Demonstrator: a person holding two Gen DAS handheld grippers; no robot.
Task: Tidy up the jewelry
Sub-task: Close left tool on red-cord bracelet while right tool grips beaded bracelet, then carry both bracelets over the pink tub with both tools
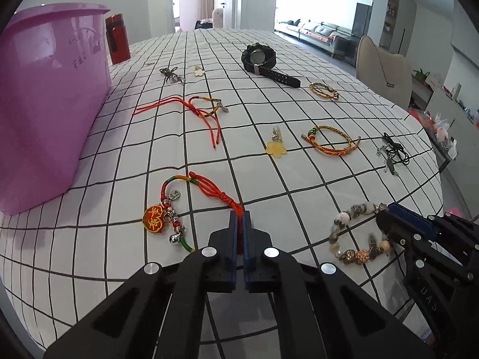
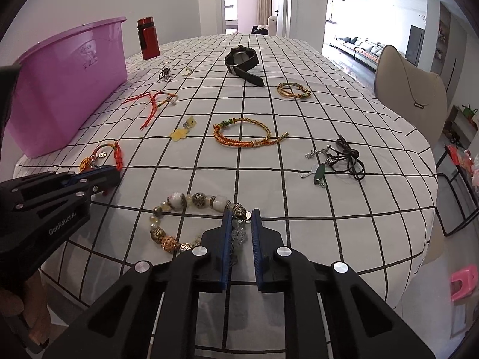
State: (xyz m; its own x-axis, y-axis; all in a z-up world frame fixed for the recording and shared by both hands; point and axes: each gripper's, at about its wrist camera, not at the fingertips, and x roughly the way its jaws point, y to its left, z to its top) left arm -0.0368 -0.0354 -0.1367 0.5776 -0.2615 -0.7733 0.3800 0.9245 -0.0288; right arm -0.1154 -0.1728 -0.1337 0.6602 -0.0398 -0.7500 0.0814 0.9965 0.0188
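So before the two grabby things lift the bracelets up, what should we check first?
1. Left gripper fingers pinched on the red cord bracelet: ok, shut on its knotted cord.
2. Right gripper fingers around the beaded bracelet: ok for position, beads sit between them; firm pinch: cannot tell, a gap shows beside the beads.
3. Both bracelets lying flat on the checked tablecloth: ok.
4. Nothing tangled with either bracelet: ok, the other jewelry lies apart.
5. Purple tub open on top: ok. Contents: cannot tell.
6. The two grippers apart from each other: ok.
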